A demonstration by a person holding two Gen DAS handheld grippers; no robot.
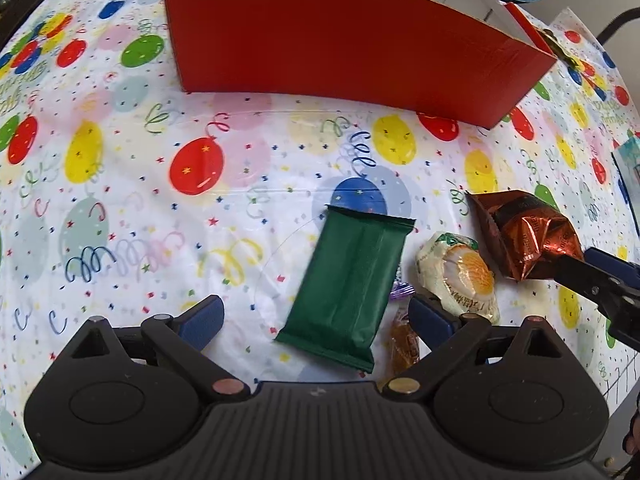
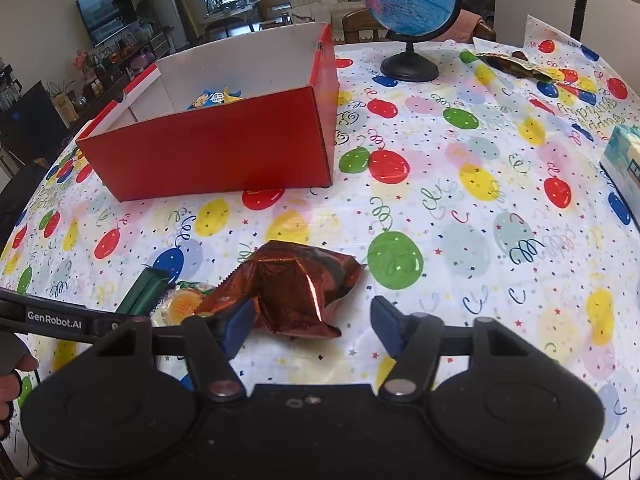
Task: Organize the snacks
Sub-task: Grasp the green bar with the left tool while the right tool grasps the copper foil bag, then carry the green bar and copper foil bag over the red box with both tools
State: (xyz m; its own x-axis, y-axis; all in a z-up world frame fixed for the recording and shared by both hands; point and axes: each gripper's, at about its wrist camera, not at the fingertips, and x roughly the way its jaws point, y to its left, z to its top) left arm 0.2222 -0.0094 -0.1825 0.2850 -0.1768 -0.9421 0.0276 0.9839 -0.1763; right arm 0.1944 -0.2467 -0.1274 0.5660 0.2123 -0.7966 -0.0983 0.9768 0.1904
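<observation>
Inside the red cardboard box (image 2: 224, 136) lie blue-yellow packets (image 2: 214, 98) (partly hidden), while both grippers (image 1: 316, 316) (image 2: 312, 322) gape, empty, over smooth green wrapper (image 1: 352, 280) and crinkled copper foil pack (image 2: 296, 292).

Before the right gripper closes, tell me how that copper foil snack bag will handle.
The copper foil bag looks puffed and creased, so it probably crumples under the pads rather than staying stiff. Its glossy film may slip, so a grip on the bunched end seems safer. It looks light for its size. The right gripper stands open around its near end.
</observation>
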